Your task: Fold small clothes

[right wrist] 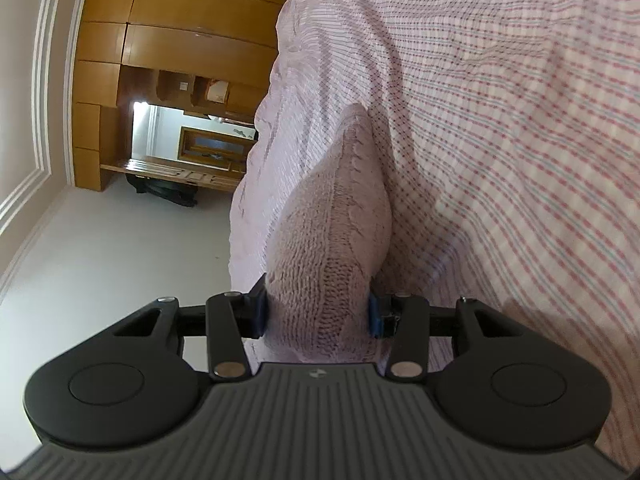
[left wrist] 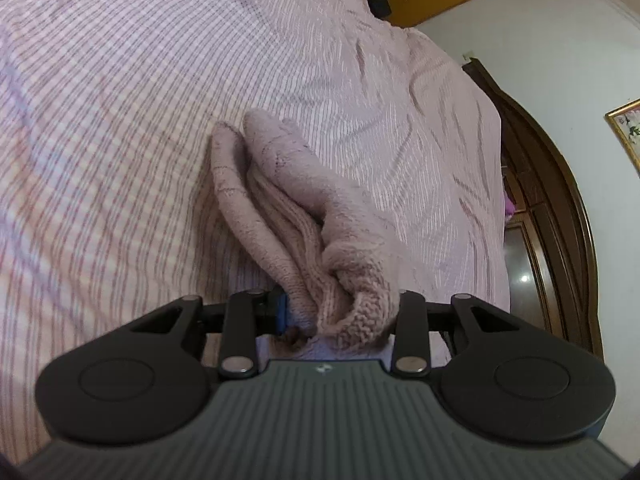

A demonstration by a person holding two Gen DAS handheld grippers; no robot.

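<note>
1. The sock [left wrist: 288, 216], a mauve knit piece bunched into thick folds, is lifted over the bed [left wrist: 120, 120]; its far tips reach toward the sheet, though I cannot tell whether they touch it
2. The left gripper [left wrist: 338, 312] is clamped on one end of the sock, with the ribbed cuff wadded between its jaws; only one blue pad [left wrist: 282, 314] shows, the other hidden by fabric
3. The right gripper [right wrist: 316, 314] is closed on another part of the sock [right wrist: 332, 216], blue pads [right wrist: 260, 316] pressing the knit from both sides
4. Risk: the cloth is gathered in lumps, not flat layers, so a fold laid from here would likely come out crooked or spring open
5. Risk: the thick knit may slip from a pad if the two grippers pull apart too hard, dropping one end onto the bed
6. The bed beneath the sock wears a pink-striped sheet, wrinkled toward its far edge
7. Beyond the bed: a dark wooden headboard [left wrist: 560, 200] and a framed picture [left wrist: 626, 132] on the pale wall; off the bed's other side, a light floor [right wrist: 120, 260] and orange-brown cabinets [right wrist: 180, 20] around a doorway
</note>
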